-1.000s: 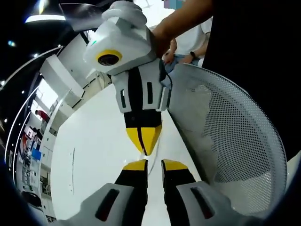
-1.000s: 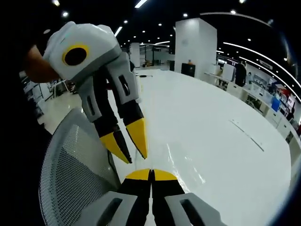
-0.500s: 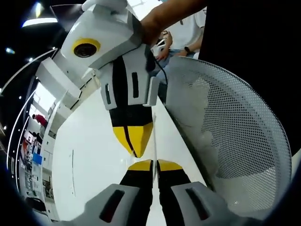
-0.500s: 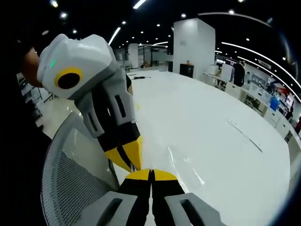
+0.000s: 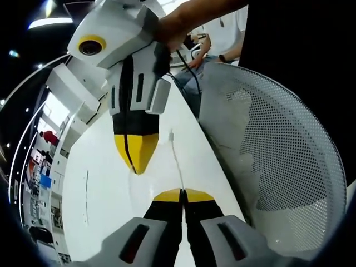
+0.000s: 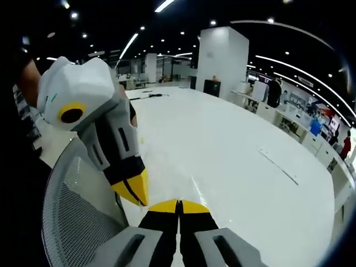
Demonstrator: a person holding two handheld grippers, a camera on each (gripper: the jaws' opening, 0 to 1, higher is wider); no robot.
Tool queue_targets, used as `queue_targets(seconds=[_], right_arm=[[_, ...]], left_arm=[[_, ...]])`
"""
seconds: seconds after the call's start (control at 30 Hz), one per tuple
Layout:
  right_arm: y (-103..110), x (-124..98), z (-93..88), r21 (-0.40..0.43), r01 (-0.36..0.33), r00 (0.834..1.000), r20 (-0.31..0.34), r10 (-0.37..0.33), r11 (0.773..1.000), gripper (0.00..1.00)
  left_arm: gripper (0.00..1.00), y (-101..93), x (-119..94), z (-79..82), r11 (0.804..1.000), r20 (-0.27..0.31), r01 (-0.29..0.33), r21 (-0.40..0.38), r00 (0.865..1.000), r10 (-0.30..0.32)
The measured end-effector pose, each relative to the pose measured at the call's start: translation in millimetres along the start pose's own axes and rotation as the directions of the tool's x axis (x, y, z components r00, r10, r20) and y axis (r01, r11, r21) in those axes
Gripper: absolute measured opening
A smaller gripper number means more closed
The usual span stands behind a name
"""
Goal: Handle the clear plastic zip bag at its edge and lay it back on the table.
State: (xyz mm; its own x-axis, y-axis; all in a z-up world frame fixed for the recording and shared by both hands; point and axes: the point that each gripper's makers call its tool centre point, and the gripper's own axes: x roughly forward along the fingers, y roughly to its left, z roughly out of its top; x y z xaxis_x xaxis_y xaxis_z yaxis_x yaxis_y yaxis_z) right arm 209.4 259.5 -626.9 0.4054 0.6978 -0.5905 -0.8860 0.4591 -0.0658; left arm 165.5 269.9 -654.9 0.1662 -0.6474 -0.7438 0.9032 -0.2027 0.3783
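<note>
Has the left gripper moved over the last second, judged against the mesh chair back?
Yes. In the right gripper view, the left gripper has drawn leftward over the mesh chair back, its fingers now shut.

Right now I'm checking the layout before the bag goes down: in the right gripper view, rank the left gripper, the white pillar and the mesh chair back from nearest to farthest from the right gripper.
1. Left gripper: just left of the right gripper, tips almost meeting.
2. Mesh chair back: lower left, beside the table edge.
3. White pillar: far across the white table, upper middle.
</note>
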Motion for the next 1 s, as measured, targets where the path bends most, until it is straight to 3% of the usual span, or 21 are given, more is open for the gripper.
queue_targets(seconds=[0.47, 0.87, 1.0], right_arm=[[-32.4, -8.7, 19.6, 0.02, 0.108, 0.992, 0.06, -0.109, 0.994, 0.0], [-34.1, -8.2, 21.2, 0.008, 0.121, 0.991, 0.063, -0.122, 0.993, 0.0], [-32.7, -7.7, 24.5, -0.013, 0.12, 0.991, 0.067, -0.119, 0.993, 0.0]], left_arm=[[0.0, -4.7, 2.0, -9.2, 0.999, -0.023, -0.028, -0.041, 0.999, 0.027], [0.0, -6.5, 0.8, -11.6, 0.996, -0.034, -0.036, -0.082, 0.999, 0.034], [0.0, 0.5, -3.9, -12.5, 0.99, -0.021, -0.069, -0.12, 0.998, 0.067]])
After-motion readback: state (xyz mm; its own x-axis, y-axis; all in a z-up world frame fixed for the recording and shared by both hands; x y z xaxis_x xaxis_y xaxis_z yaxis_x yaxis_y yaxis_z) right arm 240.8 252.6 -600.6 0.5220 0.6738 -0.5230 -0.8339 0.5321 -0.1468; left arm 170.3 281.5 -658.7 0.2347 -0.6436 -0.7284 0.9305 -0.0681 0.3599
